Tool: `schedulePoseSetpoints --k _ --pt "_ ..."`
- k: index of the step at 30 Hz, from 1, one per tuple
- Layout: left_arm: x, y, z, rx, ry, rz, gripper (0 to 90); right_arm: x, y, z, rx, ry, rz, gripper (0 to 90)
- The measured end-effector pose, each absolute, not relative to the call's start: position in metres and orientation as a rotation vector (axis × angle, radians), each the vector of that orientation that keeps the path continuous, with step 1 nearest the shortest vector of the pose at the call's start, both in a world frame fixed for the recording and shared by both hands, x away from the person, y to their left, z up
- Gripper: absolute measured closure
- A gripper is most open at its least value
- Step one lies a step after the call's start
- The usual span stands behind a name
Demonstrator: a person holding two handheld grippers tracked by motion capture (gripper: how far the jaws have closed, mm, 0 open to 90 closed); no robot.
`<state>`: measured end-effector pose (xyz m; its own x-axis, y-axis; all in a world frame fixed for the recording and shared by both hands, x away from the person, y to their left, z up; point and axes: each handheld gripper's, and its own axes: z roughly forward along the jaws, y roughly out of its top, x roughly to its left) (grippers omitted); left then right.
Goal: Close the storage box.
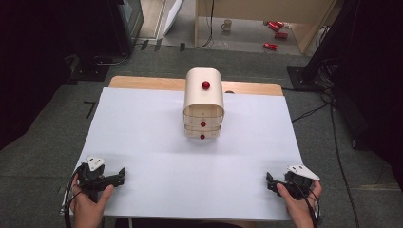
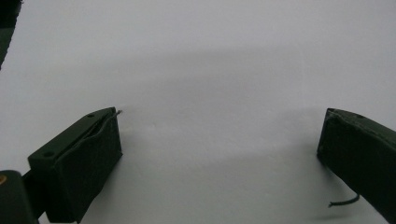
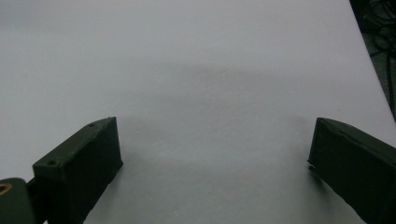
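- Nearest in the high view: left gripper (image 1: 119, 176) at the near left corner of the white table (image 1: 142, 123), right gripper (image 1: 270, 182) at the near right, each in a hand, both well apart from everything else.
- Farther off, centred toward the far edge: small beige drawer chest (image 1: 203, 102) with rounded top and red knobs (image 1: 205, 85).
- Probably light, stiff, smooth-sided, so liable to slide if tugged; best taken by a knob, with the body braced.
- Left gripper view: jaws spread wide, nothing between, bare white surface beneath.
- Right gripper view: jaws likewise wide apart and empty, table edge at far right.
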<state>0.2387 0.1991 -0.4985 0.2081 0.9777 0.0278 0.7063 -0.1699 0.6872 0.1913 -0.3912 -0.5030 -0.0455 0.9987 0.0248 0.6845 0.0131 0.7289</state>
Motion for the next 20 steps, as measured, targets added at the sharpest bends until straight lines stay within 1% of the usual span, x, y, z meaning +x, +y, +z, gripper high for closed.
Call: schedulePoseSetpoints --k 20 --pt "0.2388 0.1991 -0.4984 1.946 1.557 0.651 0.0 0.1915 -0.3897 -0.5047 1.711 1.792 0.791 4.2"
